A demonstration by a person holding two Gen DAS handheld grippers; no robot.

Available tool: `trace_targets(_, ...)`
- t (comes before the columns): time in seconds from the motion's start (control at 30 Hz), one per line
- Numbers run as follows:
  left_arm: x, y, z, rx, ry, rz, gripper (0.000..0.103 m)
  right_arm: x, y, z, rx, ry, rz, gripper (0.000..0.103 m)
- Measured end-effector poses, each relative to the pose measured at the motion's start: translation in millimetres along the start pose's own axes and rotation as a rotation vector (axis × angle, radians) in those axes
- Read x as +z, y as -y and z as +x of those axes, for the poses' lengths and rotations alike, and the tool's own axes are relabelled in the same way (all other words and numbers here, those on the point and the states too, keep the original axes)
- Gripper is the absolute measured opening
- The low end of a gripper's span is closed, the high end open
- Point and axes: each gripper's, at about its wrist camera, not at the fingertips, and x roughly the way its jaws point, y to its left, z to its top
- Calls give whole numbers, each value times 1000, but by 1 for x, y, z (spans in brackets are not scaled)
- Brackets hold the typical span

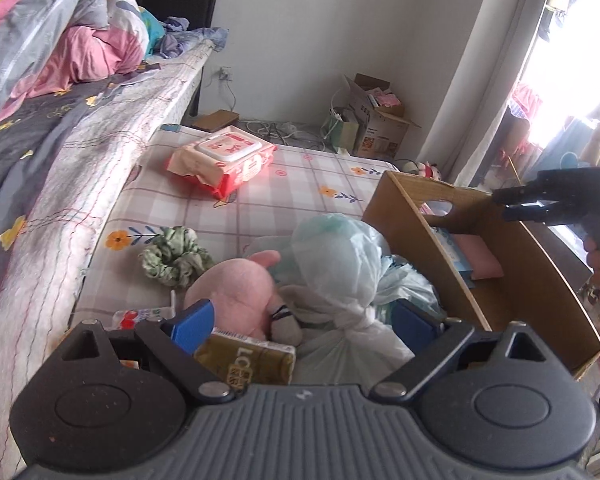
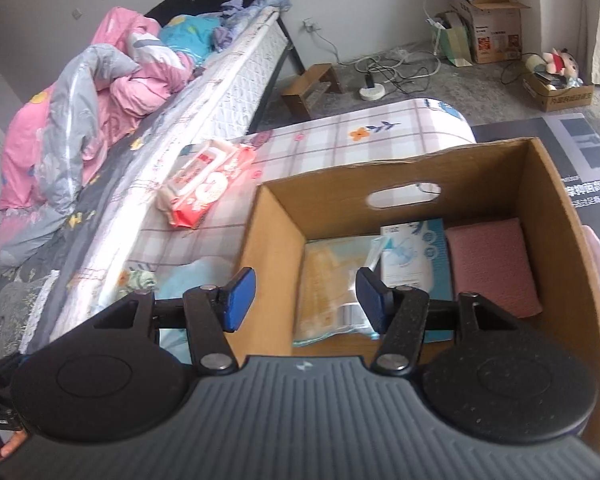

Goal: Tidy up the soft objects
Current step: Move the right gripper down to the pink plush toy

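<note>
- Left wrist view: left gripper (image 1: 302, 322) wide open over pink plush toy (image 1: 236, 294) and knotted plastic bag (image 1: 340, 264) beside cardboard box (image 1: 424, 216).
- Right gripper (image 2: 302, 300) half open, empty, above box.
- Next, likely: closing on plush, lifting into box.

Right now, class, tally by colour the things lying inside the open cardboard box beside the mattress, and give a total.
Yellow packet: 1
Blue-and-white packet: 1
Pink pad: 1
Total in the cardboard box: 3
</note>
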Motion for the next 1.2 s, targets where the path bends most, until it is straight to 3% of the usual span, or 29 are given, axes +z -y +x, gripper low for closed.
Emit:
trace_targets(0.3,-34,-27,-31,94,51,24,96,-24,-101,-7,175,-50,-74,58)
trace_targets(0.57,-46,-44,-34,96,63,1,95,-43,-186,39,276,-190,-131,59)
trace_targets(0.8,-25,-56,-15,63,61,-16,85,-40,-225,99,274,-285,-129,59)
trace_targets(1.03,8,-59,24,-24,-7,1,79,-26,-241,161,189,-379,-124,59)
trace_targets(1.2,25,-61,64,-56,-114,-4,76,-23,-240,194,117,-457,-143,59)
